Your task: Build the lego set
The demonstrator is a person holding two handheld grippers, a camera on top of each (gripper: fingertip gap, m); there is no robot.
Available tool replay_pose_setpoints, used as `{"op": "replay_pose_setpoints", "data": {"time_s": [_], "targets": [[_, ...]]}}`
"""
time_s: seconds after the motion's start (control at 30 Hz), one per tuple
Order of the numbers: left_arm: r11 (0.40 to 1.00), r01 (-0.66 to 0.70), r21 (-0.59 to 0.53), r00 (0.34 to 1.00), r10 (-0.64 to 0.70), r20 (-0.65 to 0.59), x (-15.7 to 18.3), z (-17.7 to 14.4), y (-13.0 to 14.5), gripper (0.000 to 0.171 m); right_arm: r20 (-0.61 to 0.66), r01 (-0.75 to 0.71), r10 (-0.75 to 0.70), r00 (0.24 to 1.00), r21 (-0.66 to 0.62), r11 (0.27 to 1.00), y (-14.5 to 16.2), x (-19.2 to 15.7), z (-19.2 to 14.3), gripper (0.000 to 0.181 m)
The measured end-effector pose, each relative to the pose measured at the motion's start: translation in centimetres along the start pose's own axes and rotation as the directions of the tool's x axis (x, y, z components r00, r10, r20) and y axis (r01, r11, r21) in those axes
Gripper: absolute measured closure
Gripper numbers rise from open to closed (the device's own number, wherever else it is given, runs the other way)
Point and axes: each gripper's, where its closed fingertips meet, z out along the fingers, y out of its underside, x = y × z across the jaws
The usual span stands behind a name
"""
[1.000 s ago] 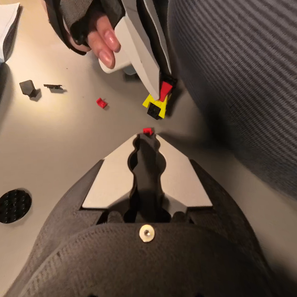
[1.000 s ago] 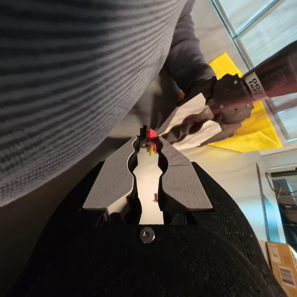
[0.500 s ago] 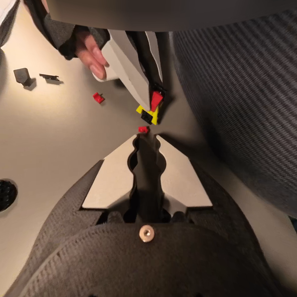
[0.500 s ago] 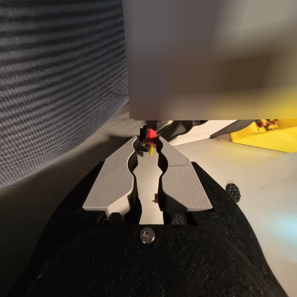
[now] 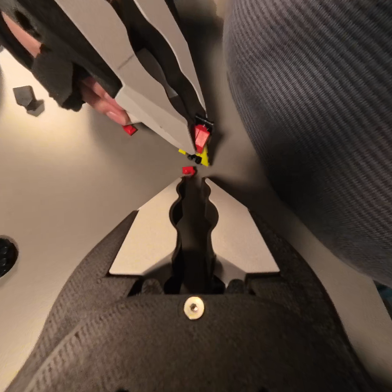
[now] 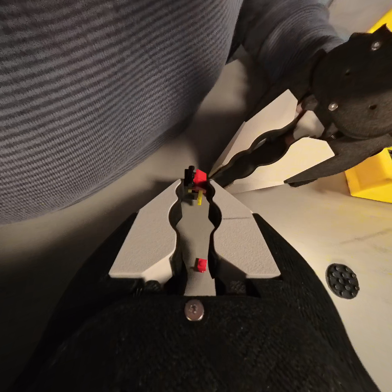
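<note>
Over a pale grey tabletop (image 5: 63,201), with a grey ribbed sweater (image 5: 307,106) filling one side of both wrist views. Down from the upper left of the left wrist view, the right gripper (image 6: 195,183), clamped on a small lego build of red, yellow and black bricks (image 6: 199,176), held clear above the table. In the same view, red slope piece uppermost in that build (image 5: 201,137), yellow and black parts poking out below the fingertips. Just under it, the left gripper (image 5: 193,179), pinching a tiny red brick (image 5: 188,170) at its very tips, jaws nearly together. Brick and build very close, contact hard to tell. On the table, a second loose red brick (image 5: 129,129) beside the right gripper's finger, seen also through the gap between that gripper's fingers (image 6: 201,265). Farther left, a dark grey block (image 5: 26,99). Near the edge, a black round studded disc (image 6: 342,281). Behind the left gripper, a bright yellow box (image 6: 371,176). Bare fingers of a hand (image 5: 101,101) wrapped in the right gripper's black grip.
</note>
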Motion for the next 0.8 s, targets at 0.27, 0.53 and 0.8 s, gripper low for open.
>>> {"op": "replay_pose_setpoints", "data": {"time_s": [0.27,0.53,0.8], "targets": [[1.000,0.016,0.002,1.000,-0.016,0.012,-0.2,-0.1,0.0,0.153,0.097,0.033,-0.032,0.995,-0.006,0.999,0.2,0.1,-0.2,0.163],[0.955,0.276,0.110,0.928,-0.295,0.227,-0.5,-0.6,-0.3,0.128,0.217,0.086,-0.087,0.972,0.014,0.996,0.3,0.2,-0.3,0.163],[0.821,0.364,0.440,0.610,-0.567,0.553,-0.3,-1.8,-2.6,0.124,0.254,0.167,-0.172,0.952,0.042,0.985,0.4,0.5,-0.4,0.163]]}}
